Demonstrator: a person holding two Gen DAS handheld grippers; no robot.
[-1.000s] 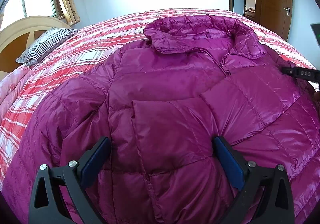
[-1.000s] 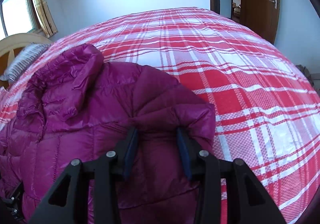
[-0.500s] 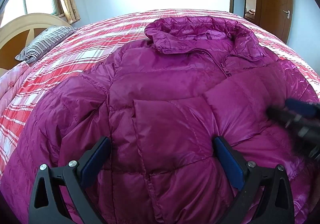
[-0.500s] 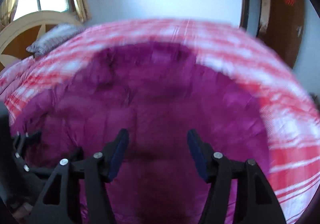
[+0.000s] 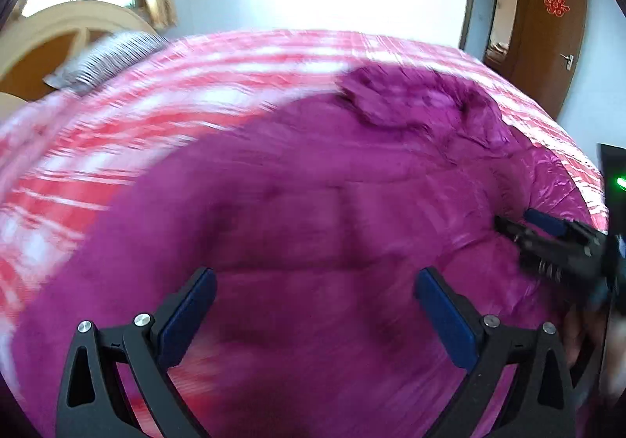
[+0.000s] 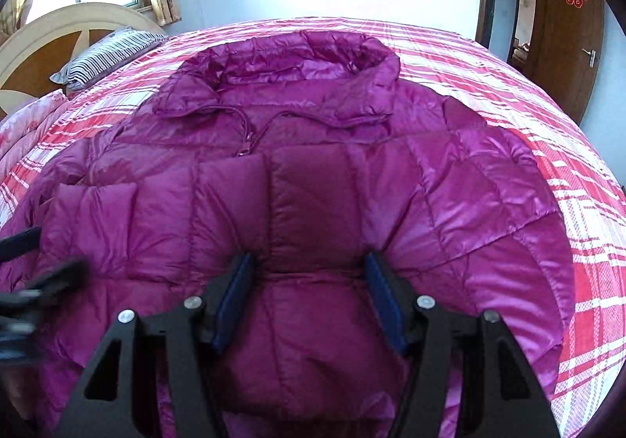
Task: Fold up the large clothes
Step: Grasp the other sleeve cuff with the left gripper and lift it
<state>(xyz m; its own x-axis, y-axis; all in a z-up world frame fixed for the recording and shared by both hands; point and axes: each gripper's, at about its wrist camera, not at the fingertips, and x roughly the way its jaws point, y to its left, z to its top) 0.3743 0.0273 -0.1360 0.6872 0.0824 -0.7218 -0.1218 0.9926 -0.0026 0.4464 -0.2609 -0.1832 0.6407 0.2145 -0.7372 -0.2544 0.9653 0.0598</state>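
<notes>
A magenta quilted down jacket (image 6: 313,183) lies front-up on the bed, collar at the far end; both sleeves are folded in over its chest. My right gripper (image 6: 309,262) is low over the jacket's front and its jaws are opening; the folded-in sleeve's puffy fabric lies between the blue pads, which stand apart. My left gripper (image 5: 315,281) hovers wide open over the jacket (image 5: 313,223) with nothing gripped; this view is motion-blurred. In the left wrist view the right gripper (image 5: 547,238) shows at the right edge. In the right wrist view the left gripper (image 6: 39,273) is a dark blur at the left edge.
The red and white plaid bed cover (image 6: 528,86) surrounds the jacket. A striped pillow (image 6: 105,54) lies by the curved wooden headboard (image 6: 47,47) at the far left. A brown door (image 6: 567,27) stands at the far right, and a window at the upper left.
My right gripper carried the sleeve from the jacket's right side onto its front, and its jaws widened. My left gripper, open throughout, shifted left and up, so the jacket sits further right in its view.
</notes>
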